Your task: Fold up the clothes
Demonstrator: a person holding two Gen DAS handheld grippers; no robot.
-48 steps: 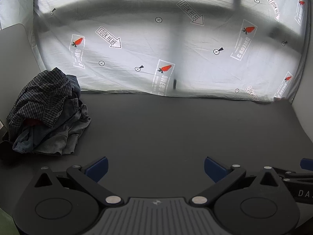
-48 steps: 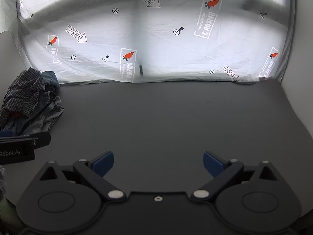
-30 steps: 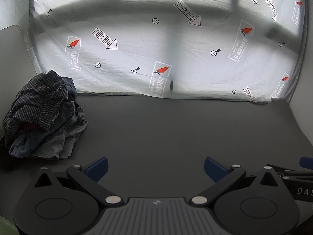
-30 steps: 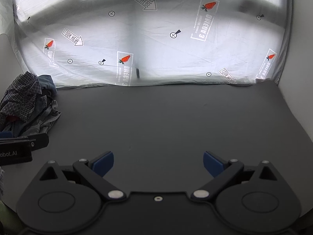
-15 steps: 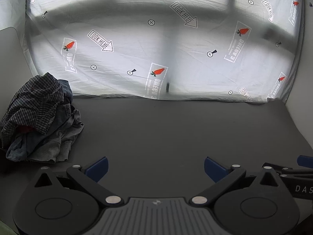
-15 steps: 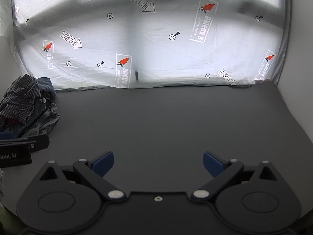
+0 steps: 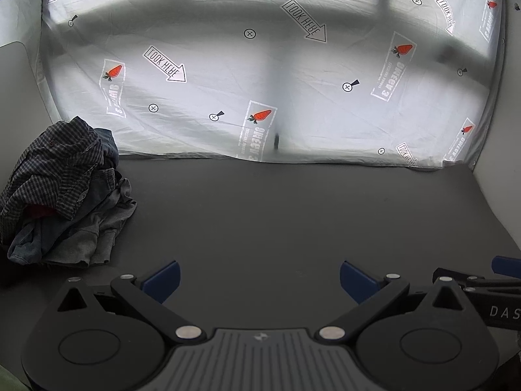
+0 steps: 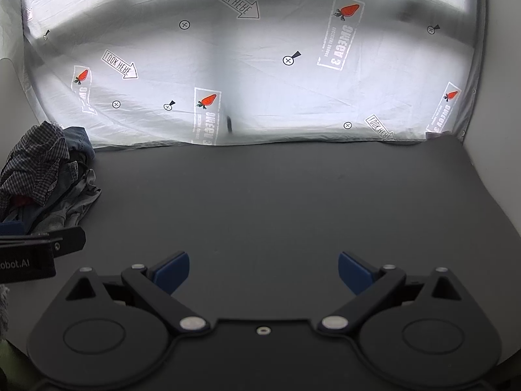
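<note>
Task status: judged not started. No folded garment was visible on the dark grey table (image 7: 293,215) in either wrist view; every garment in sight sat in one crumpled pile of clothes (image 7: 62,195) at the far left of the table, close to the left wall. All folding was left to do.

Pile contents, as far as could be told: a dark checked shirt (image 7: 52,159) on top, blue denim-like fabric behind it, a grey garment (image 7: 94,228) spilling out at the bottom front, a small patch of red showing underneath. The number of items could not be counted.

Tools: left gripper (image 7: 259,277) was spread wide, blue pads apart, holding nothing, above bare table. Right gripper (image 8: 263,268) was likewise wide apart and empty.

Relative position: the pile lay ahead and to the left of the left gripper, near but not touching. From the right wrist view the pile (image 8: 42,176) sat further off to the left, beyond the left gripper's body. A printed translucent sheet (image 7: 260,81) backed the table.
</note>
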